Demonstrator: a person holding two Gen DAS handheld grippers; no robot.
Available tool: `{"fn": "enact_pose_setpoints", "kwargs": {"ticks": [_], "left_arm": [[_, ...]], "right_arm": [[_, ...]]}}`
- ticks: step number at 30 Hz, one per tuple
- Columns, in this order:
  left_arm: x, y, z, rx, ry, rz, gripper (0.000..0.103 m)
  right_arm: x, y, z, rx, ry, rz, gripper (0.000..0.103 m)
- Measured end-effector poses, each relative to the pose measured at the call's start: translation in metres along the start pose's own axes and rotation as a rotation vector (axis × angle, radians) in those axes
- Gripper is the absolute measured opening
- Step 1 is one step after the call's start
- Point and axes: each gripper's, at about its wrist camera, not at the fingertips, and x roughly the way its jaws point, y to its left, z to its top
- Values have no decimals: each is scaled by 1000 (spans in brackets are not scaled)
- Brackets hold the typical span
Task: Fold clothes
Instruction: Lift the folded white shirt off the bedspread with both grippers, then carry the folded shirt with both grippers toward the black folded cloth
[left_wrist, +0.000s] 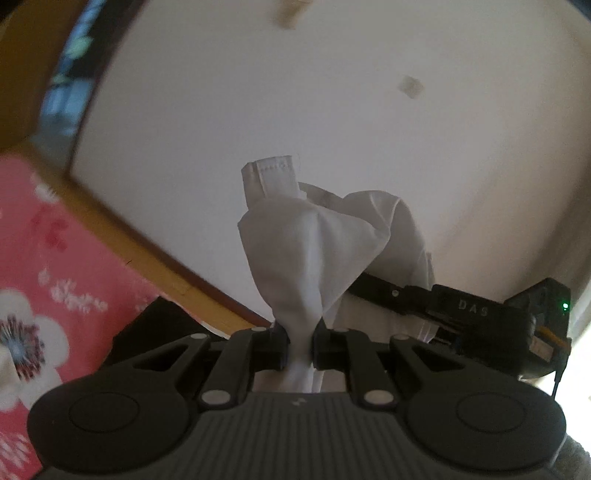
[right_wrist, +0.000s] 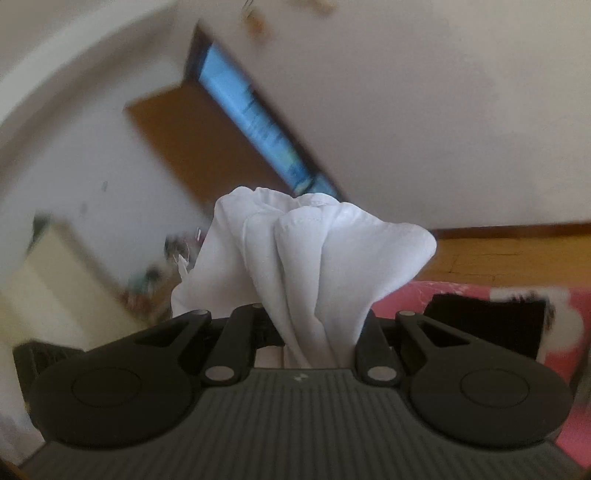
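A: So where does the white garment (left_wrist: 317, 240) sit in the left wrist view?

B: It is bunched between the 2 fingers of the left gripper (left_wrist: 300, 347). The jaws are pinching a narrow twist of cloth, and the rest billows up and away from them, with a stitched hem strip (left_wrist: 275, 175) standing upright at the far top.

A: And the other side?

B: The right gripper (right_wrist: 317, 332) pinches the same white garment (right_wrist: 306, 258) as well. Its jaws are nearly together on a thicker gather of folds that fans out above them and hides the fingertips.

A: Can one gripper be seen from the other?

B: Yes. From the left wrist, the right gripper (left_wrist: 461, 314) shows at the right, black, with a small green light (left_wrist: 564, 305), and cloth drapes over its near end.

A: What lies around them?

B: A pink floral bedcover (left_wrist: 44, 280) at the left, edged by a wooden frame (left_wrist: 147, 254), with a pale wall (left_wrist: 295, 92) beyond. From the right wrist, the wooden door (right_wrist: 192, 140) appears at the far left, tilted, and a black item (right_wrist: 484, 325) rests on the pink floral bedcover (right_wrist: 402, 299) at the right. The background is blurred.
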Motion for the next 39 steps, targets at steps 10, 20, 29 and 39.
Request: {"fn": "enact_pose_setpoints", "kwargs": {"ticks": [10,20,29,39], "left_arm": [[147,169,-55,-316,-36,24,12],[201,277,-88,-376,1,72,12],[219,338,-100,-470,73,128,14],[216,339,-96,-485,99,129,15]], "right_arm": [[183,-99,19,-492,391,-101,11],[331,-133,-87,-588,593,-216,11],[397,-135,-106,-623,746,-251,41],[217,-160,-52,-45,198,-518,73]]}}
